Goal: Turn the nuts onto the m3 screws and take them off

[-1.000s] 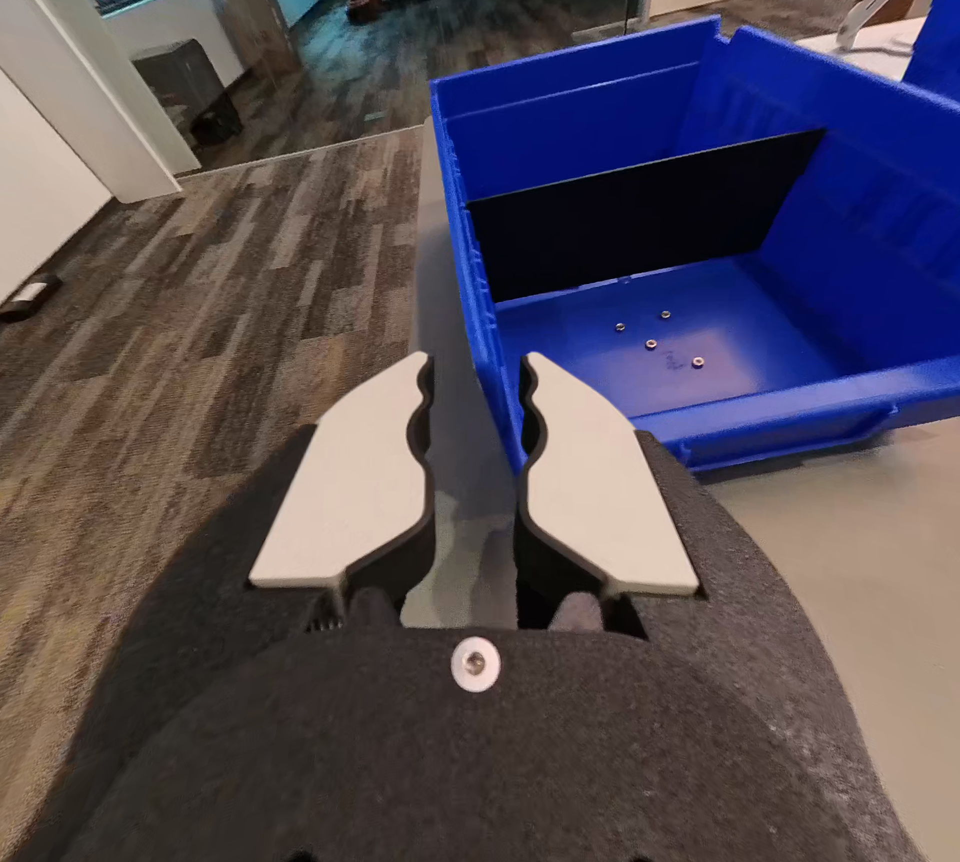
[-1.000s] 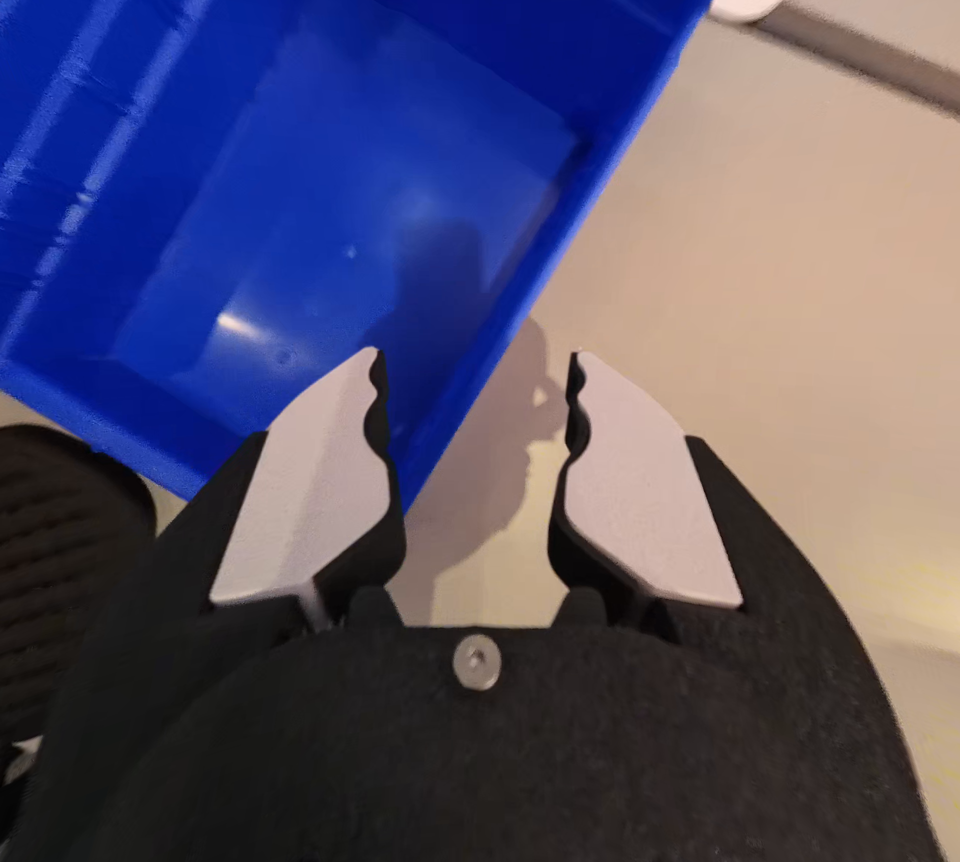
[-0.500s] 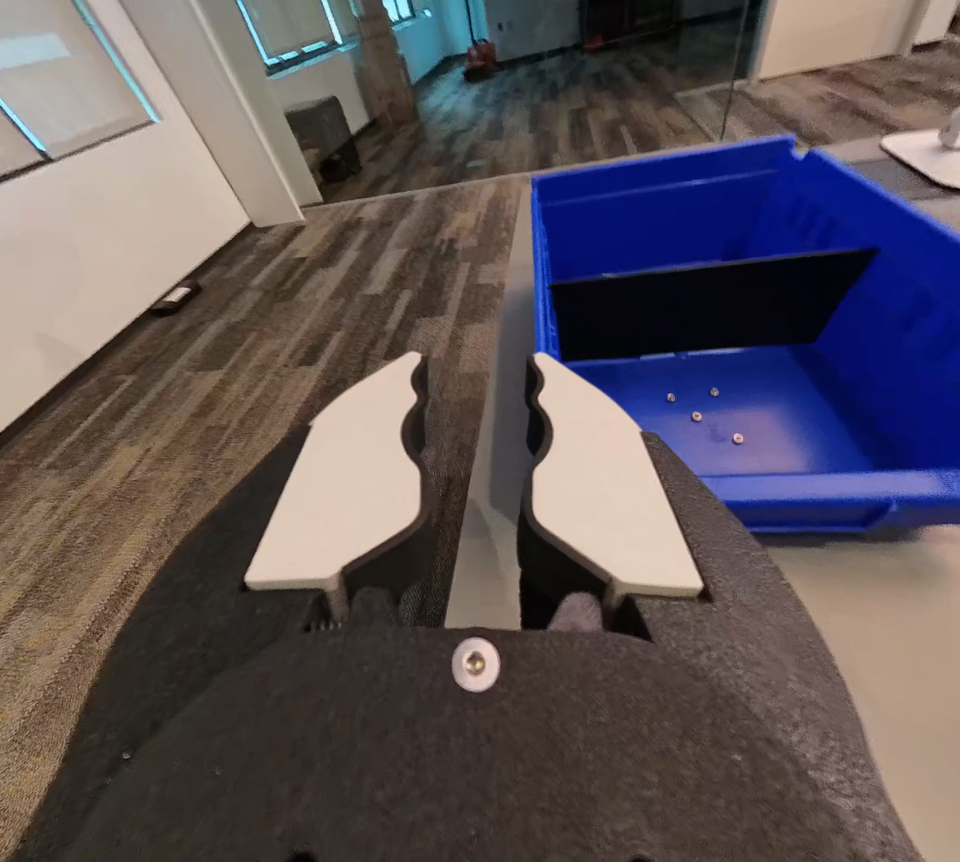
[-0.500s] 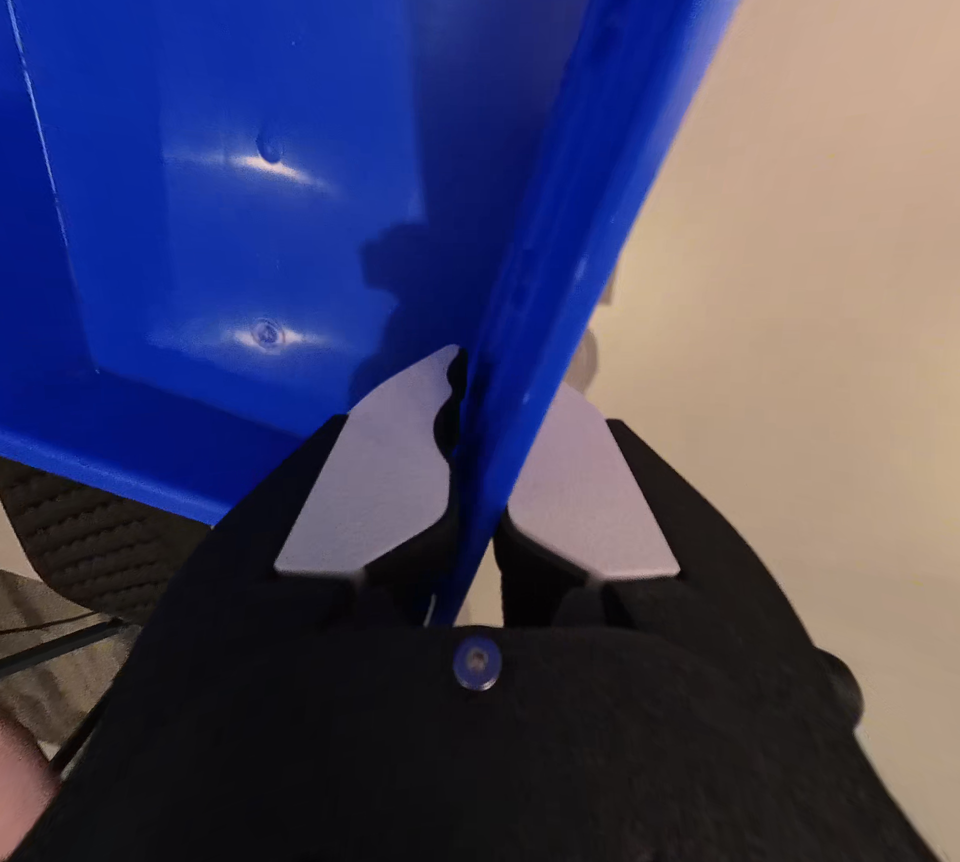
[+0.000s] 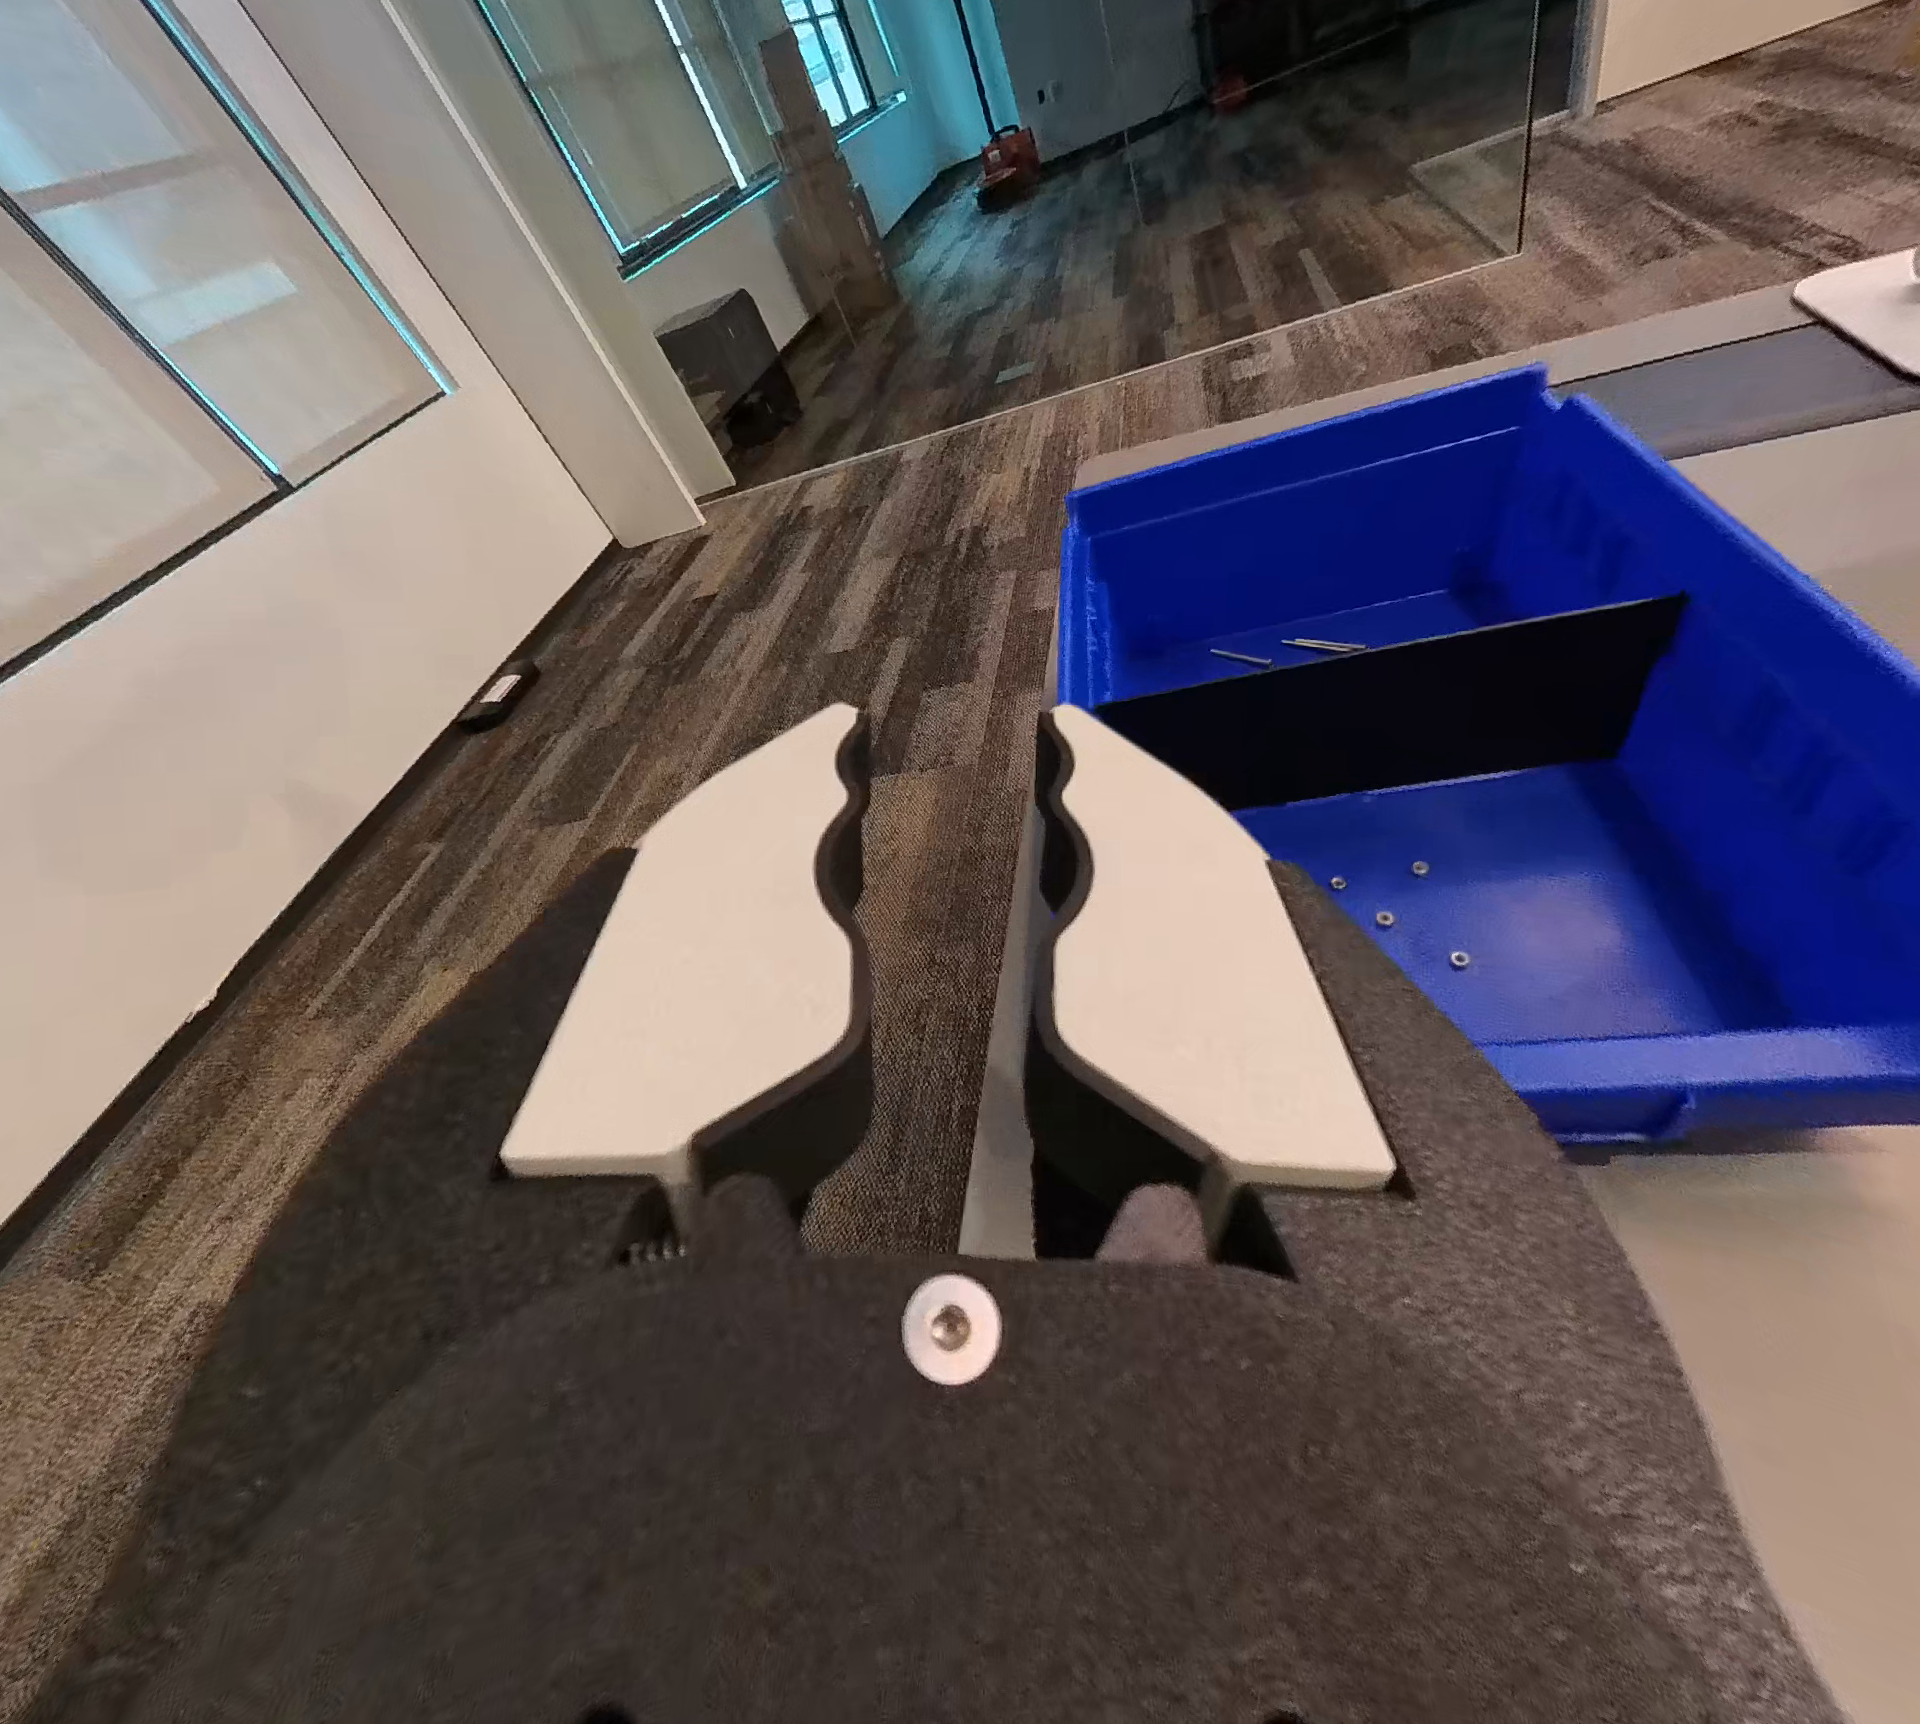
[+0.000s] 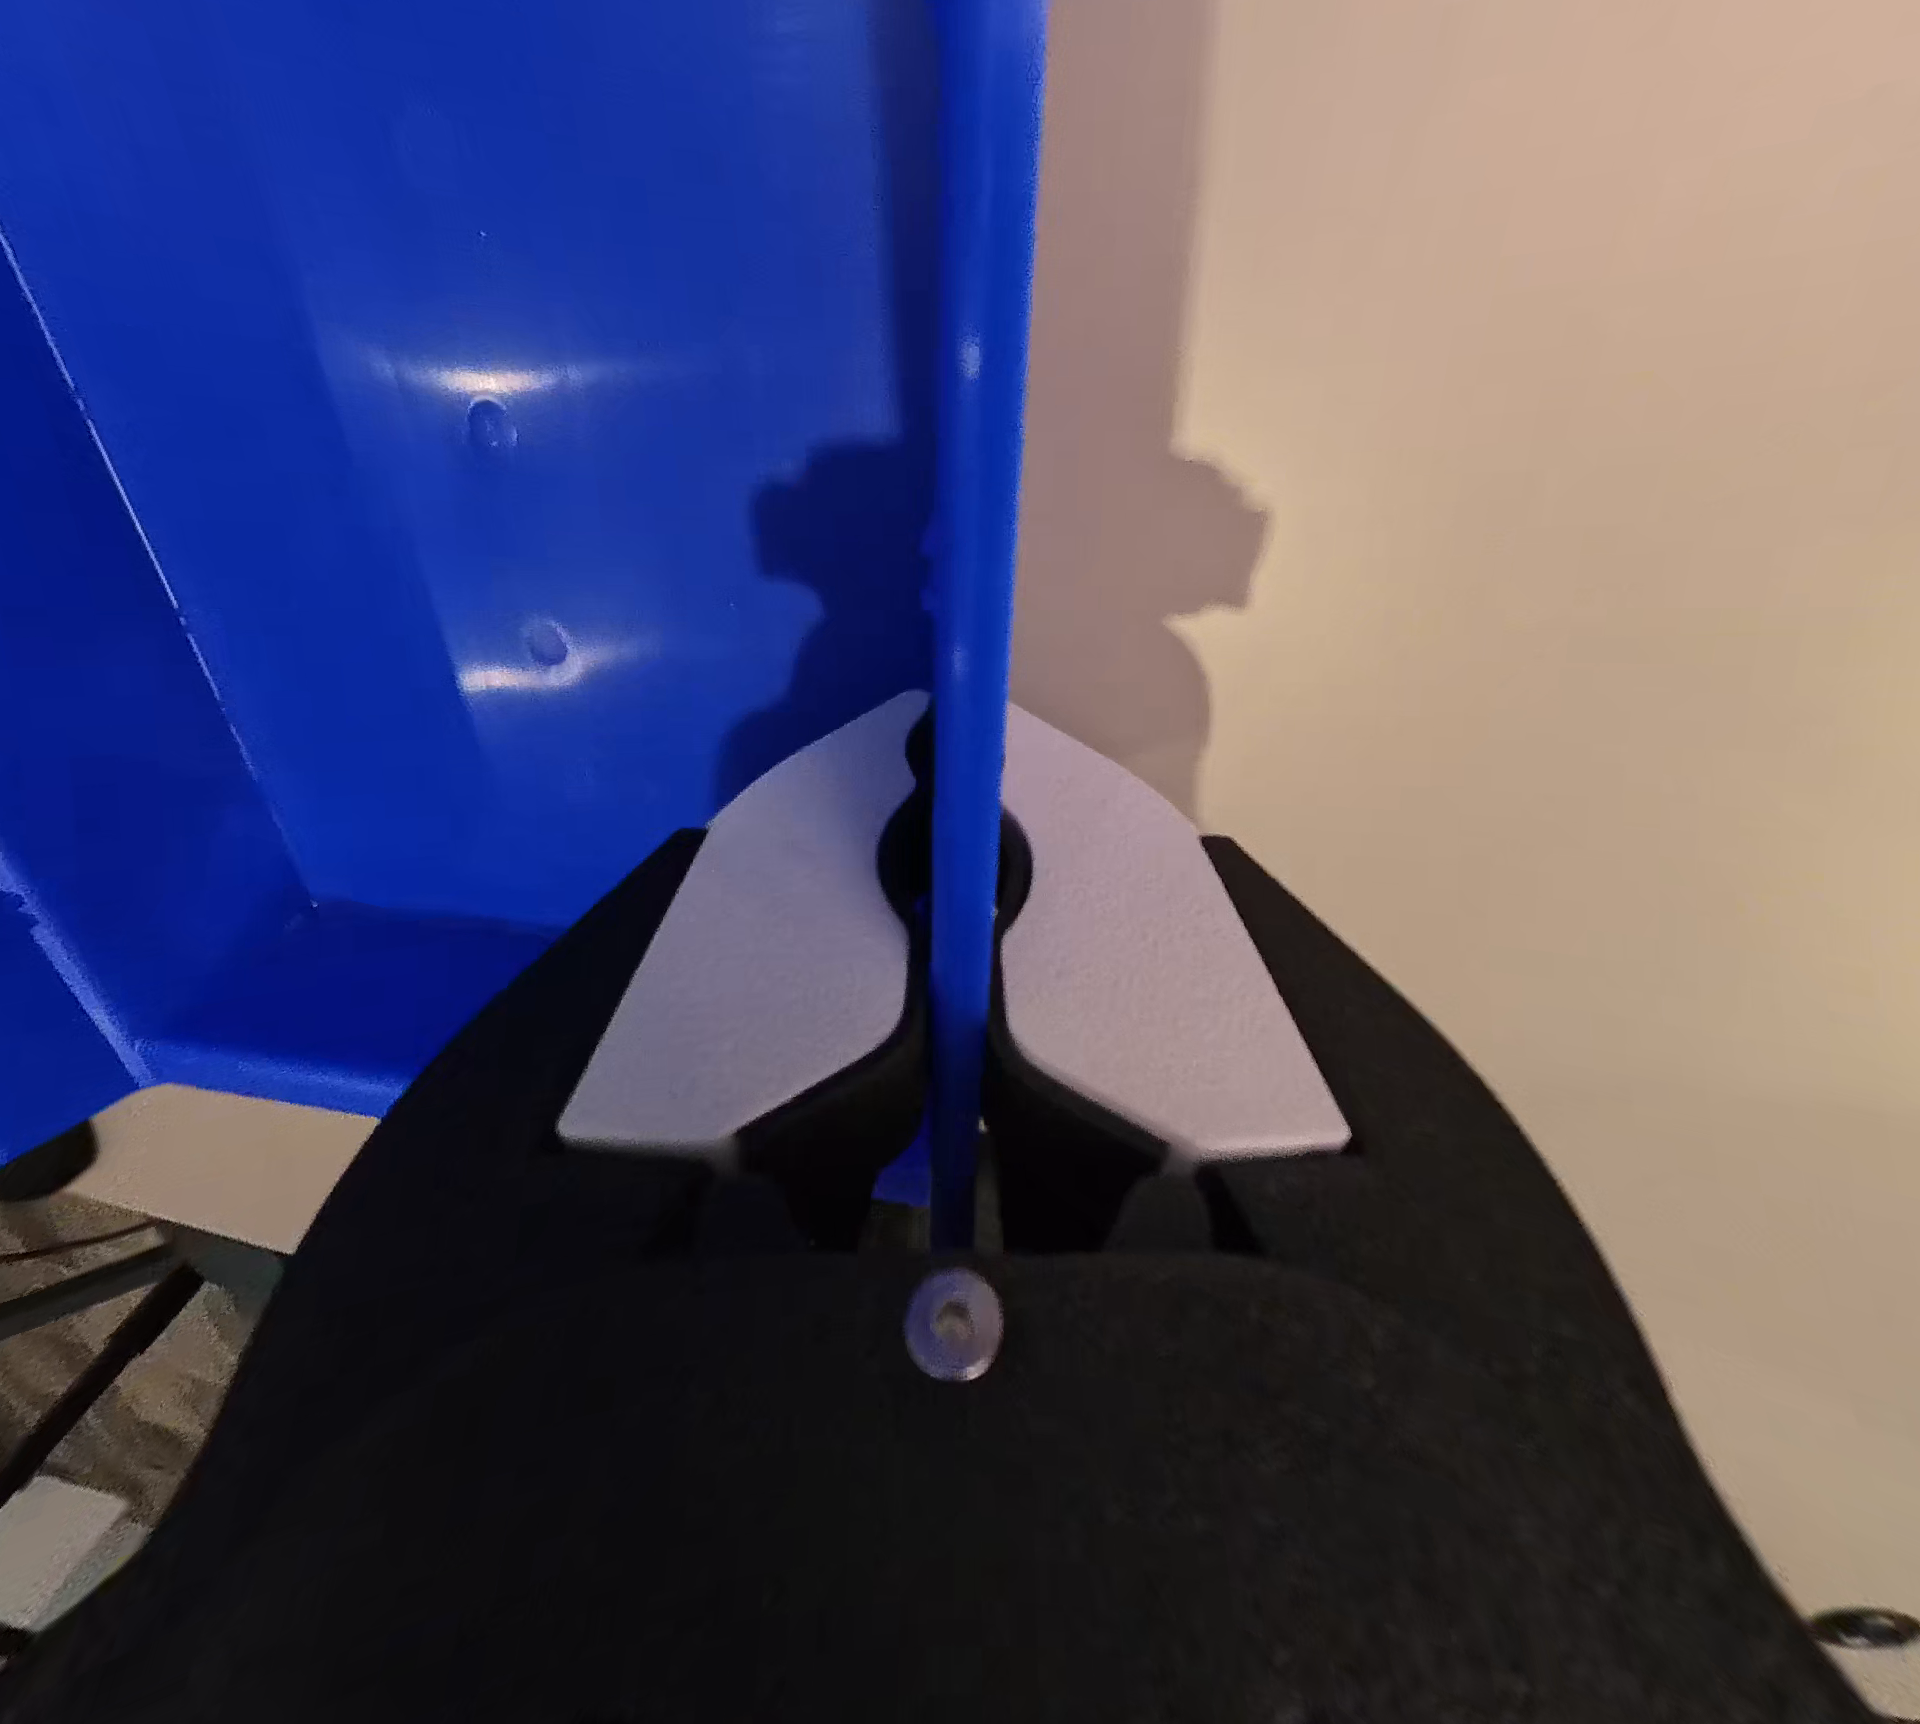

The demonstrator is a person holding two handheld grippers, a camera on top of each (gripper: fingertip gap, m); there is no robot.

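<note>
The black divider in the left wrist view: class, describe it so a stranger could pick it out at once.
Find the blue bin on the grey table, right of the open left gripper. Across its inside stands the black divider, upright, wall to wall. It is the bin's only black part, splitting thin pins behind from small nuts in front.

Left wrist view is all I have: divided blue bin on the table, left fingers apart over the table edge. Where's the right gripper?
Observer: The right gripper is clamped on the side wall of a blue bin, one finger inside, one outside.
Operator: Anything in that bin?
Observer: The part of its floor in the right wrist view is bare; only moulded dimples show.
Operator: Is it lifted?
Observer: Cannot tell. The beige tabletop lies right beside the gripped wall, with the gripper's shadow falling on it.
</note>
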